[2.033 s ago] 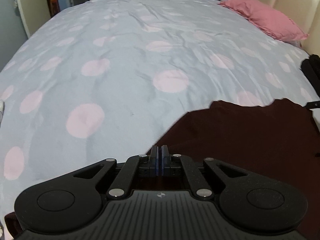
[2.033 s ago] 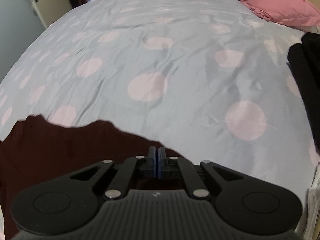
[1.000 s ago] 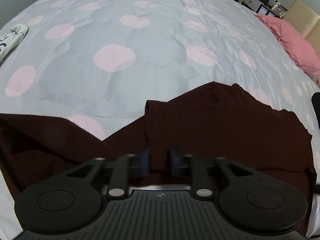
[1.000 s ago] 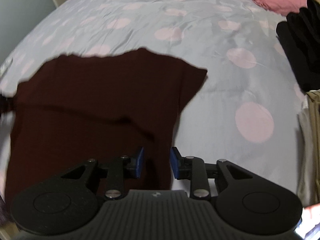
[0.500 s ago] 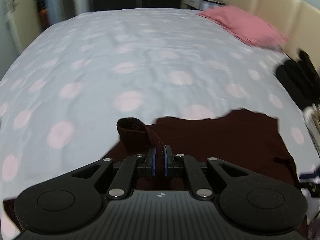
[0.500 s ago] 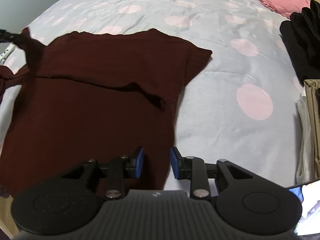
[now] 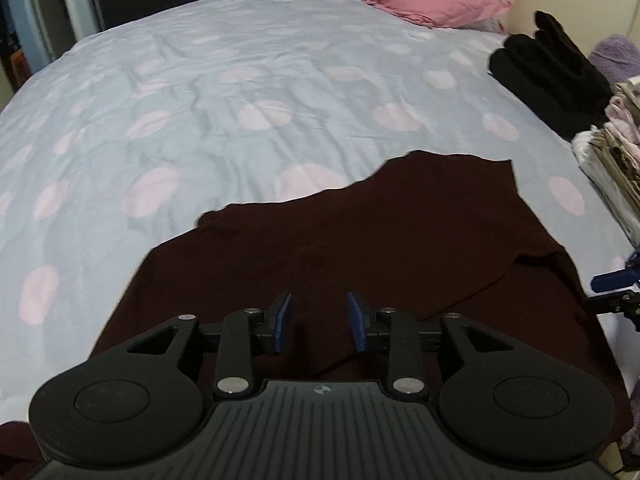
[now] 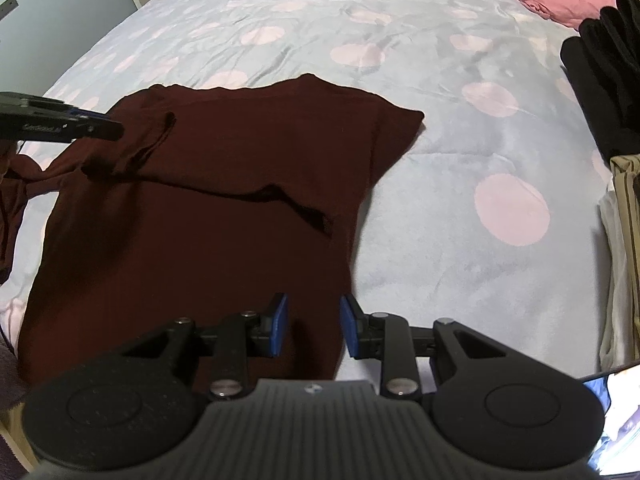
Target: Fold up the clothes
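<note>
Maroon shirt (image 8: 208, 208) lies mostly flat on the bed (image 8: 440, 152), one fold creasing mid-frame; left tongs (image 7: 320, 322) and right tongs (image 8: 313, 325) gape wide, holding nothing.

Your left gripper (image 7: 320, 322) was matte black plastic: a ribbed central housing with a small crosshair mark at its front edge, flanked by two round stippled discs. Silver screw heads capped the linkage arms. Its fingers (image 7: 283, 321) carried blue pads. Your right gripper (image 8: 313, 325) was built the same: ribbed body, crosshair mark, silver screws, blue-padded fingers (image 8: 278, 323). Faint lettering on the left unit's side was unreadable.
</note>
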`<action>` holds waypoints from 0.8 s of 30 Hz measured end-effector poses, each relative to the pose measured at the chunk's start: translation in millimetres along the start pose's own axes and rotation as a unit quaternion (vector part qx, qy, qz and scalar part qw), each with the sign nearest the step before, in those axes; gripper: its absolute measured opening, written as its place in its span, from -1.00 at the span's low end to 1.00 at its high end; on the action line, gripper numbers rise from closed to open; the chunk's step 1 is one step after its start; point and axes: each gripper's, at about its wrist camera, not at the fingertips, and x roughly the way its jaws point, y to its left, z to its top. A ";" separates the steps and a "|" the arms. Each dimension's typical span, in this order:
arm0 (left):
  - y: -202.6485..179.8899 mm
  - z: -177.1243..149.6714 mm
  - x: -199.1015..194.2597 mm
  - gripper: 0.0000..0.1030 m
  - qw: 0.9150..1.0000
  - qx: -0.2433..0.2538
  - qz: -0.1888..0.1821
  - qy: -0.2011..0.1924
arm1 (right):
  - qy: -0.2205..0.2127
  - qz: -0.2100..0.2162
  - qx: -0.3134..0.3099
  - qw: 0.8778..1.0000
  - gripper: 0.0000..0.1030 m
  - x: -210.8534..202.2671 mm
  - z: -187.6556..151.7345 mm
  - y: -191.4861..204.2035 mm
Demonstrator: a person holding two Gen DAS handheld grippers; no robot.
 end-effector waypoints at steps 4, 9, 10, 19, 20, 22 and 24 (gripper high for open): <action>18.3 -4.6 -0.7 -0.45 1.000 -0.007 0.025 -0.010 | -0.005 0.004 -0.003 1.000 -0.37 0.7 1.0 -0.2; 43.0 4.7 14.3 -0.44 0.998 -0.001 0.055 -0.006 | -0.003 0.006 -0.009 1.000 -0.37 3.9 4.3 5.3; 48.5 7.0 16.8 -0.42 0.998 -0.002 0.059 -0.011 | -0.005 0.007 -0.012 1.000 -0.37 4.2 5.3 6.6; 66.2 14.8 46.4 -0.69 0.999 -0.022 0.044 -0.001 | -0.004 0.005 -0.015 1.000 -0.37 16.8 13.0 7.9; 67.8 13.3 46.9 -0.85 0.999 -0.026 0.044 -0.005 | -0.009 0.006 -0.016 1.000 -0.37 17.6 14.3 8.1; 75.9 10.9 42.5 -0.92 0.998 -0.055 0.038 -0.017 | -0.019 0.008 -0.021 1.000 -0.37 19.2 17.4 9.4; 86.2 8.4 37.9 -0.93 0.995 -0.088 0.044 -0.027 | -0.024 0.000 -0.034 0.999 -0.37 21.3 20.6 12.8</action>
